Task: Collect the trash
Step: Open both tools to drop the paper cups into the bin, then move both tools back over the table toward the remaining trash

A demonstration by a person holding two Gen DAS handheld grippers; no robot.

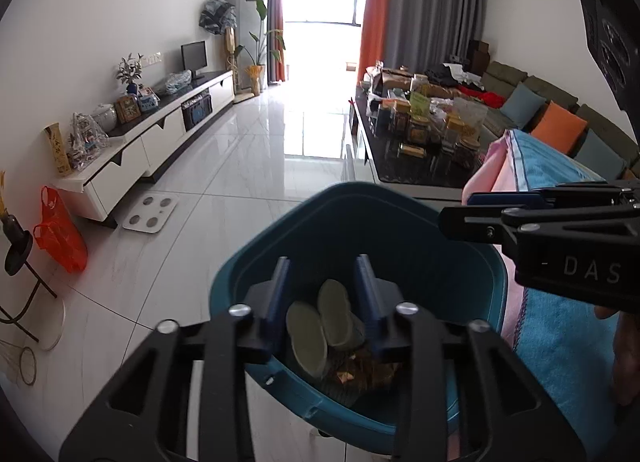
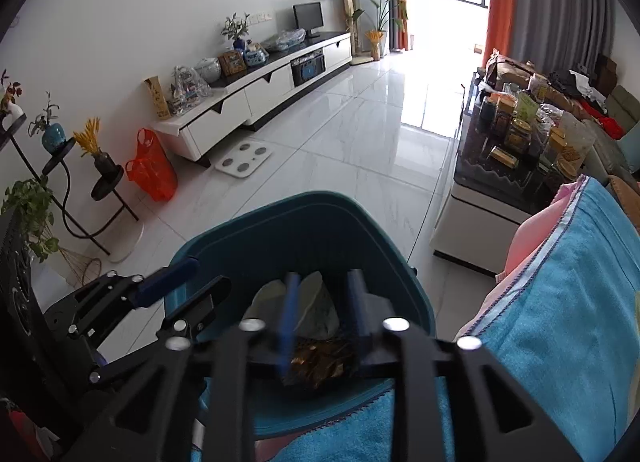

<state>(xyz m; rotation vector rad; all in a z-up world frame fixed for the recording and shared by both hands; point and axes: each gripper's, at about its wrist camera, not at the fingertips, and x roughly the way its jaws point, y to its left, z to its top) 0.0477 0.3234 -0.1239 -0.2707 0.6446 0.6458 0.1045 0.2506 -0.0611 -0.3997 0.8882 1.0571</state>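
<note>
A teal trash bin (image 1: 360, 192) (image 2: 312, 200) stands on the floor right below both grippers. Inside it lie two grey-green round pieces (image 1: 320, 322) on top of brown and gold wrappers (image 1: 360, 370). In the right wrist view the same pieces look pale grey (image 2: 318, 310) above the wrappers (image 2: 320, 358). My left gripper (image 1: 323, 294) (image 2: 210, 273) hangs over the bin's mouth, open, its blue pads touching nothing. My right gripper (image 2: 323, 298) (image 1: 456, 208) is beside it over the bin's right side, also open, and one of its fingers (image 2: 290, 302) is blurred.
A surface draped in blue towel (image 2: 560, 302) and pink cloth (image 1: 480, 178) butts against the bin's right side. Beyond it is a dark coffee table (image 1: 400, 166) crowded with jars. Across the tiled floor are a scale (image 1: 150, 214), an orange bag (image 1: 60, 230), a TV cabinet (image 1: 152, 142) and a plant stand (image 2: 80, 190).
</note>
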